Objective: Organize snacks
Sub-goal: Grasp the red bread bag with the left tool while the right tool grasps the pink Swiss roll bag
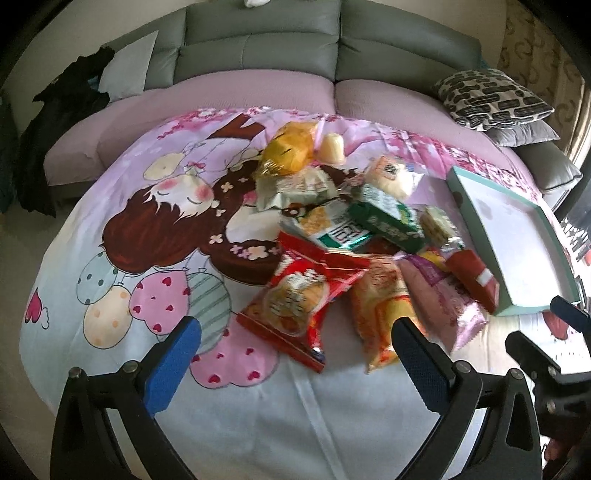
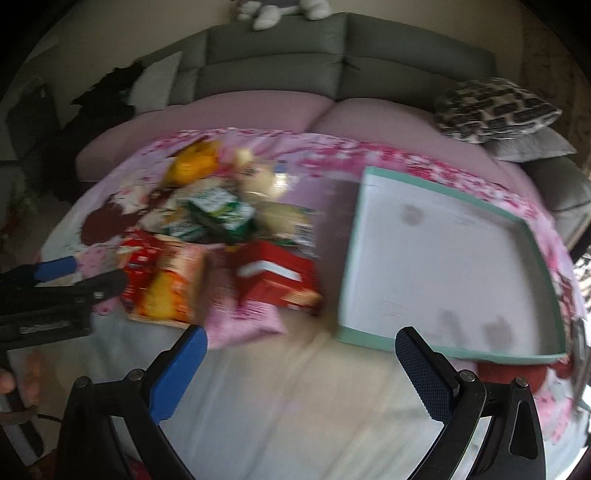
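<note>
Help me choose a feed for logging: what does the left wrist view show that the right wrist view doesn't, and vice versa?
Only the left wrist view shows the cartoon girl printed on the sheet and sharp detail on the red snack bag.

Only the right wrist view shows the whole teal tray, which holds no snacks, and the plush toy on the sofa back.

Both show the snack pile, the tray, the patterned cushion, and the open left gripper and right gripper.

Cartoon-print sheet (image 1: 155,236) spread over a surface; ahead of the jaws, heaped snack packets (image 1: 332,236), tray (image 2: 439,266) just right of them.
</note>
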A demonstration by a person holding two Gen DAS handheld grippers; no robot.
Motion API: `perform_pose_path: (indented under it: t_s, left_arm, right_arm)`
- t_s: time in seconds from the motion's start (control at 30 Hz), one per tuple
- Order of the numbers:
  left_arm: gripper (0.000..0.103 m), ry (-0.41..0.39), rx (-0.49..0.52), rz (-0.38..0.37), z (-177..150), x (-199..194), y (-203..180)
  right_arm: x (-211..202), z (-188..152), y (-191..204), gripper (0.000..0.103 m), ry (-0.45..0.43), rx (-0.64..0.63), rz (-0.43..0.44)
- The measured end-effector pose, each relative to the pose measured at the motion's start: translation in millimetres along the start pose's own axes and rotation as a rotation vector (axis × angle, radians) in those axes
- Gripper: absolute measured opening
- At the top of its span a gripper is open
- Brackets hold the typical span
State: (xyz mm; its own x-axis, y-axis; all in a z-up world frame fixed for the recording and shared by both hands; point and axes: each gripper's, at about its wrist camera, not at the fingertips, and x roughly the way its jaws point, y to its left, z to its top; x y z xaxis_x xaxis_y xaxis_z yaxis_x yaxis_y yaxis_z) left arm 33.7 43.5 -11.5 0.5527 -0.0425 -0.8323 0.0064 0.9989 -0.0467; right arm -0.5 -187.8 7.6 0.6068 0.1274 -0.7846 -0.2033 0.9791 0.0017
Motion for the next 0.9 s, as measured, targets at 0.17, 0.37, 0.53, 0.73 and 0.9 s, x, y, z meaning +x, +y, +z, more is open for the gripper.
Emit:
perform_pose_path:
  t_s: [0.17, 0.37, 0.53, 0.73, 0.9]
  left_arm:
    - [0.094, 0.024, -0.001, 0.002, 6.3, 13.3, 11.5]
    - [0.089, 0.061, 0.008, -0.023, 10.9, 33.7, 16.5]
    - [0.072, 0.091, 0.016, -0.057, 11.3, 50.4, 16.9]
    - [0.063, 0.088, 0.023, -0.082, 15.1, 56.5, 15.9]
    - [0.054, 0.071, 0.015, -0.081, 14.9, 52.6, 16.6]
  right_arm:
    - [16.9, 7.4, 18.0, 0.100, 0.020, -0.001, 0.057]
    - [38.9, 11.2, 21.6, 0.085, 0.071, 0.019, 0.073]
    - [59.2, 11.2, 23.3, 0.075, 0.109, 0.021, 0.096]
    - [67.1, 11.1, 20.8, 0.062, 0.118, 0.036, 0.113]
    - [62.2, 11.3, 21.3, 0.052, 0.108, 0.037, 0.134]
